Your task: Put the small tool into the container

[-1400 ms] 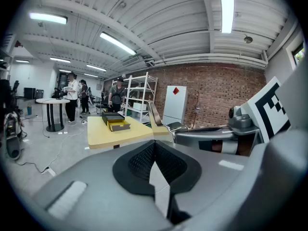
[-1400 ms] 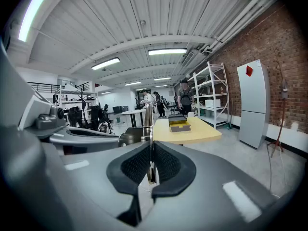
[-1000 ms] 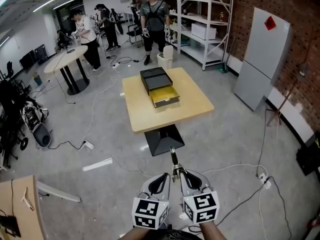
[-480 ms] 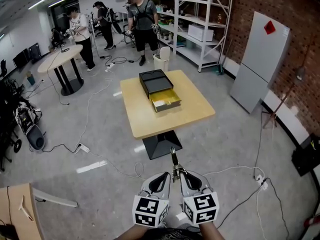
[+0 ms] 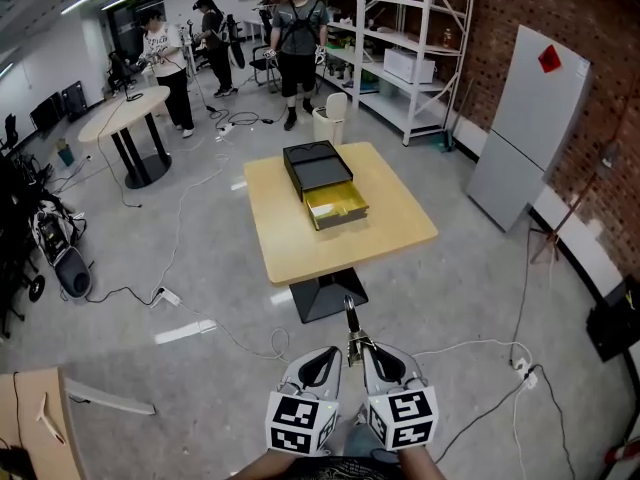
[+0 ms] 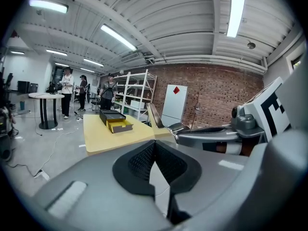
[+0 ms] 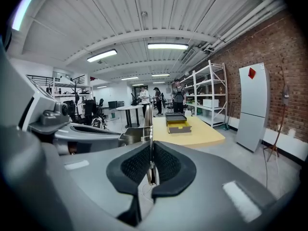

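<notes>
The yellow table [image 5: 290, 238] stands well ahead across the floor. On it, toward the far edge, sits the container [image 5: 318, 164], a black box whose yellow drawer [image 5: 337, 208] is pulled out toward the near edge.

Low in the head view the left gripper [image 5: 330, 353] and right gripper [image 5: 364, 350] are side by side, over bare floor and well short of the table. The small tool [image 5: 349, 318] is a thin metal strip that stands up out of the right gripper.

It looks light, stiff and smooth, so it is likely to slip or swing. The hold belongs low on the shank, as here, with the tip free.

Only the head view shows the gap to the table. The right gripper view shows the pads pinched on the strip [image 7: 148, 124]. The left gripper view shows its own pads pressed together on nothing, with the strip [image 6: 155, 117] in side profile.
</notes>
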The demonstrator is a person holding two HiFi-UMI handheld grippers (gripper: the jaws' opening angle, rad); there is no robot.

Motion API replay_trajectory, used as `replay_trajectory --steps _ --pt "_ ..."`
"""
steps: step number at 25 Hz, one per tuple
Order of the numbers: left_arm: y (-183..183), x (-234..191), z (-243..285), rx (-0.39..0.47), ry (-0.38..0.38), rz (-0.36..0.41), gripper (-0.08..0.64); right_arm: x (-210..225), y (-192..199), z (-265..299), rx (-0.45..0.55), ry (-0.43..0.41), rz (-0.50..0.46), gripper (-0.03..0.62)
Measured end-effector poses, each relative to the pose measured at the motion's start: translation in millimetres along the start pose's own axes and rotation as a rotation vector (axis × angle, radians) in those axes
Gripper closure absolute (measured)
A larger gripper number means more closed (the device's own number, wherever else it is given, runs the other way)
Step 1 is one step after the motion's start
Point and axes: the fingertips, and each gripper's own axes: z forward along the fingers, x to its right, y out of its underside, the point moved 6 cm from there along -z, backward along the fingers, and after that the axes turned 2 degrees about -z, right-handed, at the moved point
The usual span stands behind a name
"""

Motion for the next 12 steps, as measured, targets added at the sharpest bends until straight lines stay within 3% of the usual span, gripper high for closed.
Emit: replay_trajectory --steps 6,12 --pt "-54 5 171 -0.009 -0.047 -0.003 0.557 154 -37 90 -0.004 -0.056 0.0 0.583" --pt "-132 30 406 -0.014 -0.099 0.001 0.557 378 -93 196 -0.001 -0.11 -0.025 0.584"
